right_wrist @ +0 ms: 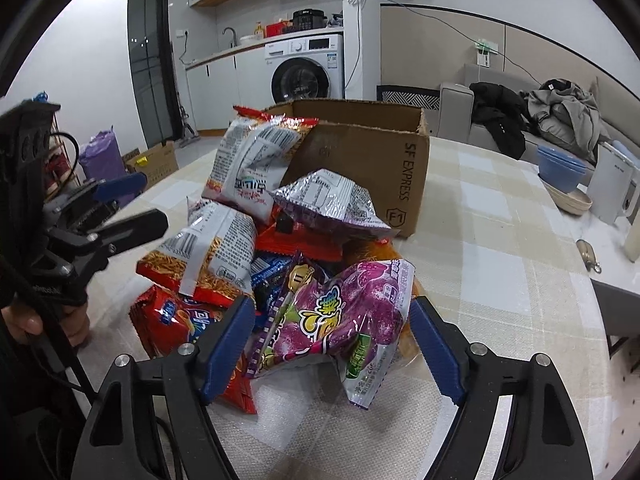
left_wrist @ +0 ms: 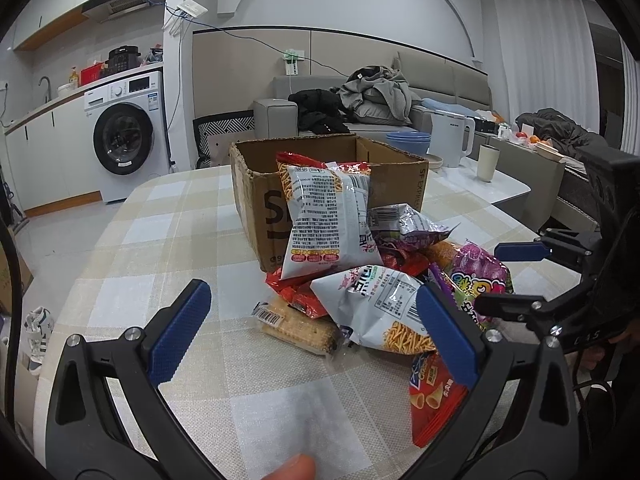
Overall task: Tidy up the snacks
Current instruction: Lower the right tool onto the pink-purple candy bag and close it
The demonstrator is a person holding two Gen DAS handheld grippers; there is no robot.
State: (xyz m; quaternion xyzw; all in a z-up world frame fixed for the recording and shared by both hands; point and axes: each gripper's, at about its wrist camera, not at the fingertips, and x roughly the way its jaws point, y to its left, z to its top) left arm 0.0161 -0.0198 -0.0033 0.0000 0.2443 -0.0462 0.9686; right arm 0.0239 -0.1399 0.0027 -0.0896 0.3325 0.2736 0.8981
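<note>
A pile of snack bags lies on the checked tablecloth in front of an open cardboard box (left_wrist: 256, 200) (right_wrist: 360, 160). My right gripper (right_wrist: 332, 336) straddles a purple candy bag (right_wrist: 340, 312) at the near edge of the pile; its blue pads (right_wrist: 228, 340) stand at the bag's two sides without visibly squeezing it. In the left wrist view that right gripper (left_wrist: 486, 276) reaches in from the right around the purple bag (left_wrist: 476, 276). My left gripper (left_wrist: 314, 332) is open over a white noodle-snack bag (left_wrist: 376, 304) and a cracker pack (left_wrist: 296, 328). Another white bag (left_wrist: 328, 216) leans against the box.
A red chip bag (left_wrist: 434, 400) lies near the left gripper's right finger. Behind the table stand blue bowls (left_wrist: 408, 142), a white kettle (left_wrist: 452, 136) and a cup (left_wrist: 488, 162). The left gripper (right_wrist: 156, 200) shows at the left of the right wrist view. A key (right_wrist: 588, 254) lies at the right.
</note>
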